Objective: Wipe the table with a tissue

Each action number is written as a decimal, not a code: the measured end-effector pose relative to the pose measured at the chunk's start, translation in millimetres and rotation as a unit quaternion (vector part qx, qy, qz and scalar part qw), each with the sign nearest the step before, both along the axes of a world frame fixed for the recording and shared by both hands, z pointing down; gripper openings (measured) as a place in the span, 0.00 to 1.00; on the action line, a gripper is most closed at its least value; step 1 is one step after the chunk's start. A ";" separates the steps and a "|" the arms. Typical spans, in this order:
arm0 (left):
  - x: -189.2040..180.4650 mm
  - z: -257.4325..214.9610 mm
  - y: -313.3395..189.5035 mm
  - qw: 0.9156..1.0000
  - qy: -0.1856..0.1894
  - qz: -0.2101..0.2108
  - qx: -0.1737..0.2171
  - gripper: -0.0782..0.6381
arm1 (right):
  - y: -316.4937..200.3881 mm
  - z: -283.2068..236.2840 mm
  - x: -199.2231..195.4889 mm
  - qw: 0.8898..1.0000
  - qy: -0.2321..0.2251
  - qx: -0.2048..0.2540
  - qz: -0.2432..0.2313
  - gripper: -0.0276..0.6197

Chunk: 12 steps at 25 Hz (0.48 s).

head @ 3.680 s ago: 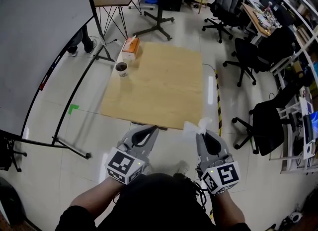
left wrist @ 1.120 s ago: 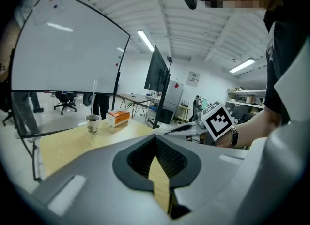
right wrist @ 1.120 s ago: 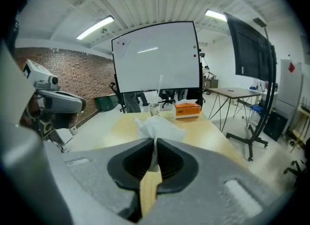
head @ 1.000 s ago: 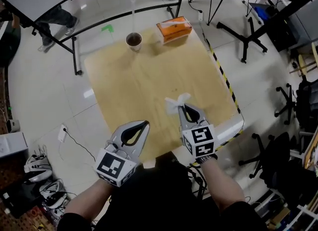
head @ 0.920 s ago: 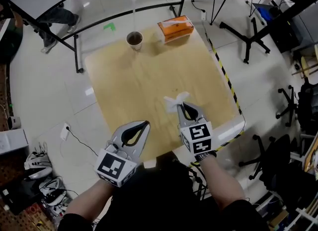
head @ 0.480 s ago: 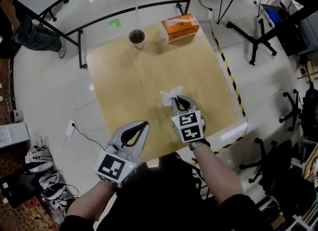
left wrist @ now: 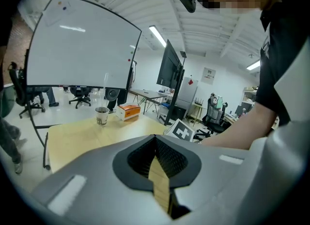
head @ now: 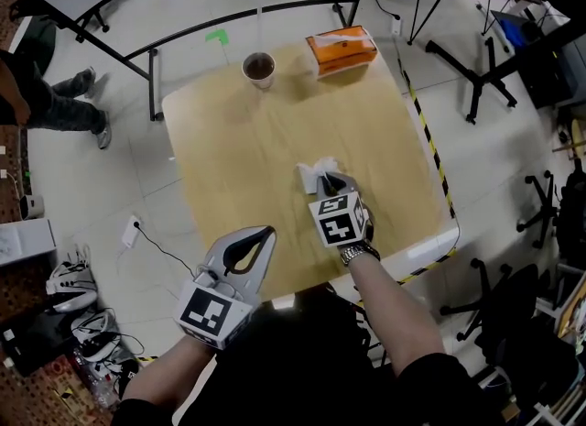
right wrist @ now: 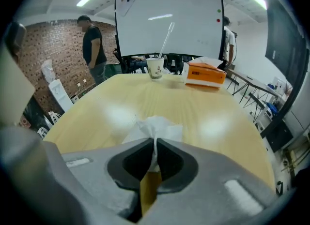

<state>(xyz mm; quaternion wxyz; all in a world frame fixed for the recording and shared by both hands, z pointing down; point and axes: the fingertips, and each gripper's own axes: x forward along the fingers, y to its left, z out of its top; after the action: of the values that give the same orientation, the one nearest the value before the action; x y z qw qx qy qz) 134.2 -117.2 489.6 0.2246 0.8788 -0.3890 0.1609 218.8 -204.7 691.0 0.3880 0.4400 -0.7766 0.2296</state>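
A white tissue [head: 316,173] [right wrist: 154,128] is pinched in my right gripper [head: 327,182] [right wrist: 155,142], which is shut on it and sits low over the middle of the light wooden table [head: 238,149] [right wrist: 193,108]. The tissue sticks out past the jaw tips toward the far side. My left gripper [head: 252,237] [left wrist: 156,139] is shut with nothing in it, hovering at the table's near edge, left of the right one.
A paper cup with a straw [head: 259,69] [right wrist: 155,67] and an orange tissue box [head: 341,51] [right wrist: 205,76] stand at the table's far edge. A whiteboard frame [head: 137,12], office chairs [head: 549,223] and a person's legs [head: 50,108] surround the table.
My right gripper has moved forward and down over the table's middle with the tissue. The view has shifted; the left gripper has stayed at the near edge.
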 end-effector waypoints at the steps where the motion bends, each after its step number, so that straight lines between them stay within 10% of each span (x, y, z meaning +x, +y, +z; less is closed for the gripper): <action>1: -1.3 0.4 -1.3 1.000 -0.003 -0.004 -0.005 0.13 | -0.9 1.0 -0.3 1.000 0.003 0.001 0.000 0.05; 12: 5.7 2.7 -0.7 1.000 0.003 0.016 0.008 0.13 | -11.6 2.9 29.6 0.999 0.018 0.010 0.025 0.05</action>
<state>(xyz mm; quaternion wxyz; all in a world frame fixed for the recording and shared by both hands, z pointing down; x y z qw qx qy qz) 140.0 -118.0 492.3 0.2164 0.8870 -0.3759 0.1588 248.5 -216.3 694.0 0.3919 0.4673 -0.7602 0.2238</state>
